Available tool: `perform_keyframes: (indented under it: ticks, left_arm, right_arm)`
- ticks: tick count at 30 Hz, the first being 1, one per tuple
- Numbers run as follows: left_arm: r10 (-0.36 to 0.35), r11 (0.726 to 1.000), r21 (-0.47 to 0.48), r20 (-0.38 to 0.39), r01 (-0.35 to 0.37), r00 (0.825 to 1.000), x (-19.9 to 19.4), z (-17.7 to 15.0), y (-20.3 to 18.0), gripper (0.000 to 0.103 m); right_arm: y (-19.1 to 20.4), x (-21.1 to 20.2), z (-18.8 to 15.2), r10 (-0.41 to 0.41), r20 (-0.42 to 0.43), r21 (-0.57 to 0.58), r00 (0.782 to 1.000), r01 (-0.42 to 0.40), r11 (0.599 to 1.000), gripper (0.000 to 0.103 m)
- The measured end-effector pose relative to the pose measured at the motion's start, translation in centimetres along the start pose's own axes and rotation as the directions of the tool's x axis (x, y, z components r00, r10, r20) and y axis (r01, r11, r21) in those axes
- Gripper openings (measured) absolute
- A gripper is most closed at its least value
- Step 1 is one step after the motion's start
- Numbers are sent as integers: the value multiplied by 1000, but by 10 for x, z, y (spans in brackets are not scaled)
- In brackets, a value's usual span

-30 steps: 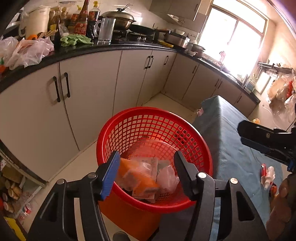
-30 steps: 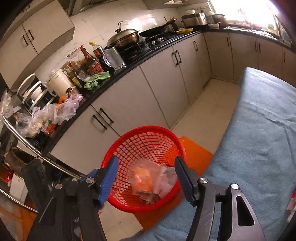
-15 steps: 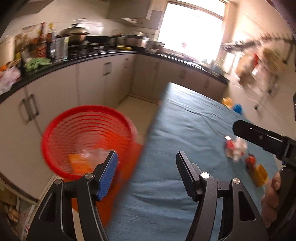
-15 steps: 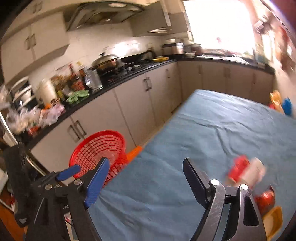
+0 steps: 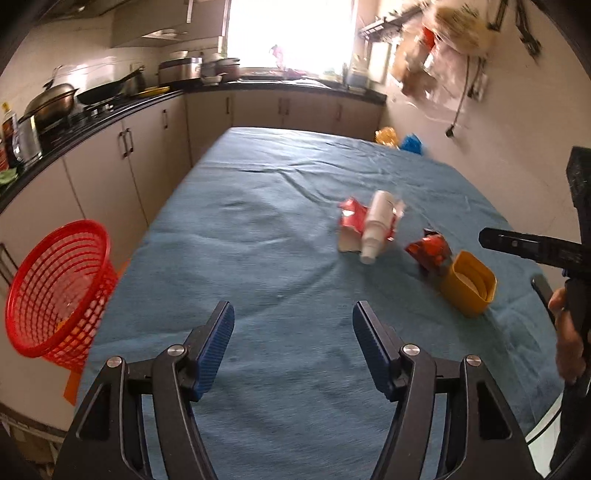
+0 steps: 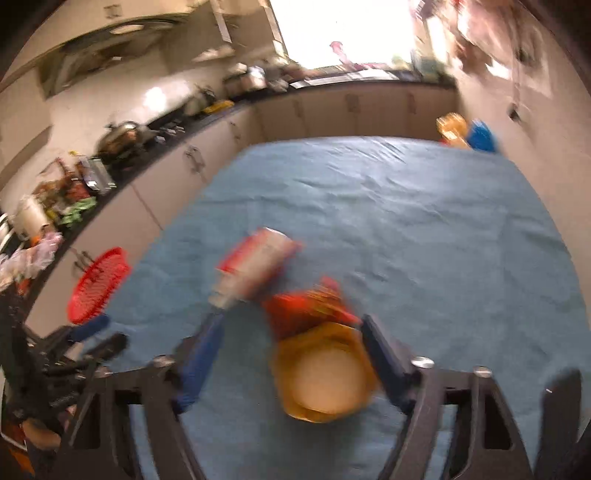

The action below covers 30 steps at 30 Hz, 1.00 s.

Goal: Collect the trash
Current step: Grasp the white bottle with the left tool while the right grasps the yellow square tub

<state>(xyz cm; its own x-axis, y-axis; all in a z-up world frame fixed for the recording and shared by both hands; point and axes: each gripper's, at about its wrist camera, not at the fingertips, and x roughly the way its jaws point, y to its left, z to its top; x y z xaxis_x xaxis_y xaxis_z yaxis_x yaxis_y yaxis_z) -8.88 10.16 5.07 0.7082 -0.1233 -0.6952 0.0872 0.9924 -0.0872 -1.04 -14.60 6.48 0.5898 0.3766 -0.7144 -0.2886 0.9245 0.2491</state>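
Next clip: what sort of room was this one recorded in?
Almost certainly a home kitchen: a lidded pot and wok on a stove along the countertop, cabinets beneath, and a table under a blue cloth in the middle.

A home kitchen: beige cabinets (image 5: pixel 122 155) run under a dark countertop (image 5: pixel 92 122) carrying a lidded pot (image 5: pixel 48 103) and wok (image 5: pixel 107 94) on the stove, with a bright window (image 5: pixel 288 33) beyond.

A bright overexposed window (image 5: pixel 284 33) lights beige cabinets (image 5: pixel 147 147) under a black L-shaped counter (image 5: pixel 122 110); blue cloth covers the tabletop (image 5: pixel 258 229).
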Motion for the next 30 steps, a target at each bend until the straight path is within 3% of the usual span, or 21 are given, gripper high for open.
perform_keyframes:
  ticks: [2,4,6,9,11,13,14,15,19,22,25,30]
  left_arm:
    - [-3,1000,14,-9,3,1000,3,3,-7,66]
    - [-8,1000,28,-19,8,1000,6,4,-15,66]
    - [-6,999,39,-27,7,1000,9,8,-20,66]
    - [-1,998,57,-40,3,999,12,12,-26,66]
    - [-2,998,67,-50,6,999,15,16,-29,66]
    - [-2,997,80,-54,6,999,18,21,-31,66]
    - [0,997,82,-57,4,998,19,23,-32,66]
    - [1,997,83,-61,4,998,21,27,-32,66]
    - [-18,997,80,-71,24,997,30,43,-37,66]
    - [-42,996,75,-74,48,996,41,58,-46,66]
    - [-53,996,70,-94,60,994,60,75,-54,47]
    - [-58,995,76,-140,69,988,94,97,-66,41]
  right_arm:
    - [-26,5,-3,2,-50,41,999,0,999,55]
    - [-43,10,-5,37,-82,61,996,-32,998,54]
    - [-46,14,-9,59,-97,66,994,-53,996,54]
    - [-43,22,-11,97,-113,51,989,-92,994,43]
    - [-39,32,-14,69,-141,20,988,-67,998,31]
    - [-35,41,-17,49,-162,2,985,-49,999,26]
    - [-34,45,-19,40,-171,-11,985,-42,999,13]
    - [-33,47,-21,25,-174,-22,984,-29,999,10]
    - [-42,35,-21,22,-97,-7,995,-23,1000,7]
    - [-60,22,-14,77,-10,56,997,-76,996,7]
    - [-75,14,-12,97,45,107,994,-101,989,7]
    - [-81,9,-11,114,67,138,991,-122,983,7]
